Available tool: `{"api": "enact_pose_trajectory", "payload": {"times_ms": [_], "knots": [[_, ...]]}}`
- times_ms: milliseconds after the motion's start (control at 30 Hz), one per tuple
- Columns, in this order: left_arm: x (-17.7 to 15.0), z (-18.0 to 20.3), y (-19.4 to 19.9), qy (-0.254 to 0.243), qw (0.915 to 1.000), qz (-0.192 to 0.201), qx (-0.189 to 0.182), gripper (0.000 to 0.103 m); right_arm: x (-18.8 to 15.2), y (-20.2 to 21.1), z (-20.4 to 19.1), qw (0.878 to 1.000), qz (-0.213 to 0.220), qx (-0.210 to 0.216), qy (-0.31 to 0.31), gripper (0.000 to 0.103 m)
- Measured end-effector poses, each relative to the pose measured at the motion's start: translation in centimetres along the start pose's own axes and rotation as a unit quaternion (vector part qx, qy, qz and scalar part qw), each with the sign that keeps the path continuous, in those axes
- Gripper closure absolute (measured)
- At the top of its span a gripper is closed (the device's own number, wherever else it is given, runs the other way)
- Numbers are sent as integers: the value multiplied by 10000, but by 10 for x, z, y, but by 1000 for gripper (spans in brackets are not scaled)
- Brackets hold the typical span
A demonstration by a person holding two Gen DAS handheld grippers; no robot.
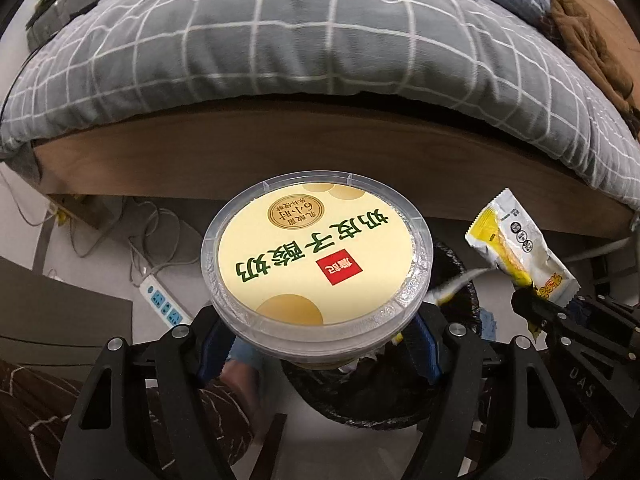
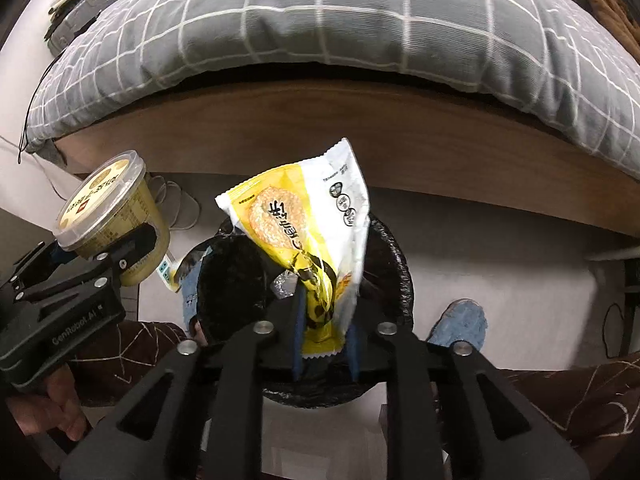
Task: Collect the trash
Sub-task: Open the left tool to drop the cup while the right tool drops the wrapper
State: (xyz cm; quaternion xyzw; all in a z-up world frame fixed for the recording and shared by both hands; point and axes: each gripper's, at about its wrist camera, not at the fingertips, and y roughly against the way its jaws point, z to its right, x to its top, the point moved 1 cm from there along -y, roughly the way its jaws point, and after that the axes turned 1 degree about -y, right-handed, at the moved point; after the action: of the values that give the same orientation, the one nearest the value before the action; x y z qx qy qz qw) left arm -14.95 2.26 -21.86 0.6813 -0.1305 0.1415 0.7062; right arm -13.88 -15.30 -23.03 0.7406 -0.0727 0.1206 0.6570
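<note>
Both hands loaded up here, hovering by the bed [image 2: 320, 128] with its grey checked duvet [image 1: 320, 32] filling the top of both frames. Left gripper [image 1: 320, 340] clamped around a yogurt tub [image 1: 318, 252], lid up and dead centre in the left wrist view, blue pads pinching the tub body just under the rim; same tub [image 2: 112, 216] sitting at the left edge of the right wrist view, tilted a bit. Right gripper [image 2: 324, 336] pinched narrow on the bottom end of a yellow snack wrapper [image 2: 304, 232], long axis running up and slightly left out of the claw, top end flopping free; also visible at the right side of the left wrist view [image 1: 516, 248]. Key bit: the black-lined trash bin [image 2: 392, 264] sits right behind and below the wrapper in the centre of the right view, so the wrapper looks pretty much over the opening already. In the left view only a slice of the bin [image 1: 460, 280] peeking out lower right of the tub, so the tub probably needs to shift right first. Guessing the right one drops first, being nearer. Power strip [image 1: 164, 304] on the floor at lower left, well clear of everything.
</note>
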Motion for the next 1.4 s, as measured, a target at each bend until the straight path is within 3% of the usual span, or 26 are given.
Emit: {"api": "enact_pose_trajectory", "payload": {"times_ms": [300, 700, 1100, 1400], "knots": [[-1, -7, -3, 7, 10000, 27, 27, 32, -3, -2, -5, 9999, 71, -62, 144, 58], [1, 3, 2, -109, 9999, 17, 8, 32, -2, 9, -6, 9992, 212, -199, 281, 34], [2, 53, 5, -571, 9981, 60, -206, 32, -1, 43, 51, 9955, 790, -489, -200, 8], [-2, 91, 6, -870, 9957, 20, -311, 31, -1, 61, 77, 9905, 1009, -812, -455, 8]]}}
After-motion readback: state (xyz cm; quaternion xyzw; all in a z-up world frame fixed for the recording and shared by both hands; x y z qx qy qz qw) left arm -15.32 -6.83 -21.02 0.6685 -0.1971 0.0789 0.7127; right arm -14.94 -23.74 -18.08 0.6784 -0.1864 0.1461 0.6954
